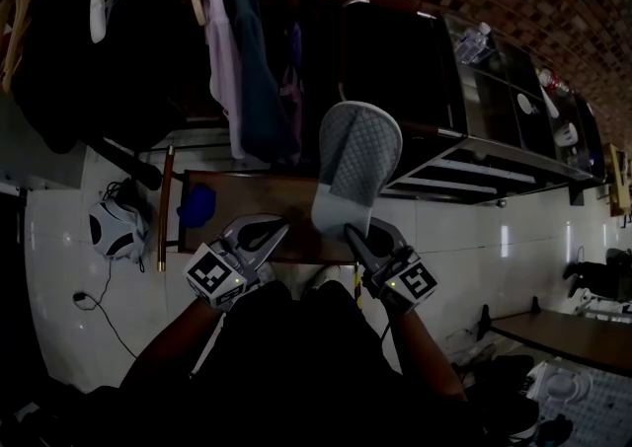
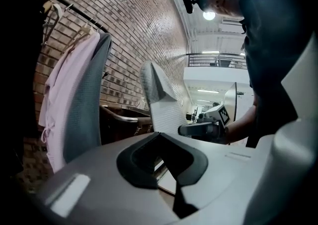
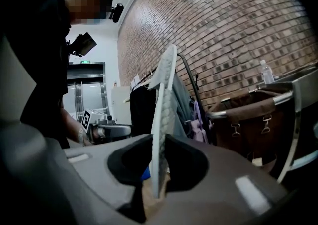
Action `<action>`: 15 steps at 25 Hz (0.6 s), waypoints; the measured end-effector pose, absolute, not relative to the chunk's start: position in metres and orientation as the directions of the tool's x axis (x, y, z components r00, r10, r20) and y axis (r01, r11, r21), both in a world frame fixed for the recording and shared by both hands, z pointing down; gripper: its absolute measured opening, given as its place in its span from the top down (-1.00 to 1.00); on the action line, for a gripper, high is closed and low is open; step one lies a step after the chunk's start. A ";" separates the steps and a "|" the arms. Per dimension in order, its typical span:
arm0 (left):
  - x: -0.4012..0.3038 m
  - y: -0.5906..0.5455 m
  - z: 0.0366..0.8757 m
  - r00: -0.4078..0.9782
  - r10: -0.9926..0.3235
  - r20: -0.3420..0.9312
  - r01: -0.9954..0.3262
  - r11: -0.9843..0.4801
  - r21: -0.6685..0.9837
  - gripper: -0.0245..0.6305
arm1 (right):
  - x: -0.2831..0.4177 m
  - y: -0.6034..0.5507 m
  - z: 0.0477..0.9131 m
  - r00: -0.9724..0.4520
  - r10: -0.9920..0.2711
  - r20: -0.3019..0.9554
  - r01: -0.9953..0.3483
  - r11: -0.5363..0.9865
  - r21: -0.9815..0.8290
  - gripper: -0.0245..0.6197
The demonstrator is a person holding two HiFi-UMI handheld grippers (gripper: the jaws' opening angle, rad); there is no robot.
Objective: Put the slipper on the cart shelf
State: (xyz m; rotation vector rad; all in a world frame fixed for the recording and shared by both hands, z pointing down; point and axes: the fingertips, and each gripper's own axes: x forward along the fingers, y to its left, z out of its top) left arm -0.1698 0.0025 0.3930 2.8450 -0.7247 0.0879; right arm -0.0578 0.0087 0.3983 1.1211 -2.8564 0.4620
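A grey quilted slipper [image 1: 355,164] stands upright in the air, sole toward the dark cart [image 1: 474,154] on the right. My right gripper [image 1: 357,235] is shut on its lower end. In the right gripper view the slipper [image 3: 161,119] shows edge-on, pinched between the pads of the right gripper [image 3: 158,164]. My left gripper [image 1: 265,235] hovers beside it on the left, apart from the slipper, shut with nothing in it. From the left gripper view, past the left gripper [image 2: 161,162], the slipper [image 2: 161,105] rises above the right gripper [image 2: 201,129].
A low wooden table [image 1: 257,193] with a blue object [image 1: 197,203] lies under the grippers. Clothes [image 1: 237,50] hang on a rack at the back left. A water bottle [image 1: 474,40] stands on the cart top. A white and black object [image 1: 114,228] and a cable lie on the tiled floor.
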 end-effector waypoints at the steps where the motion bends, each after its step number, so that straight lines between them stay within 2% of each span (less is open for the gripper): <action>1: -0.170 0.005 0.394 0.879 -0.463 0.110 -0.476 -0.860 0.183 0.92 | -0.058 0.010 0.400 -0.739 -0.658 0.145 -0.669 0.694 -0.267 0.72; 15: -0.165 0.009 0.396 0.893 -0.436 0.115 -0.451 -0.872 0.191 0.92 | -0.059 0.015 0.406 -0.735 -0.658 0.166 -0.675 0.684 -0.277 0.72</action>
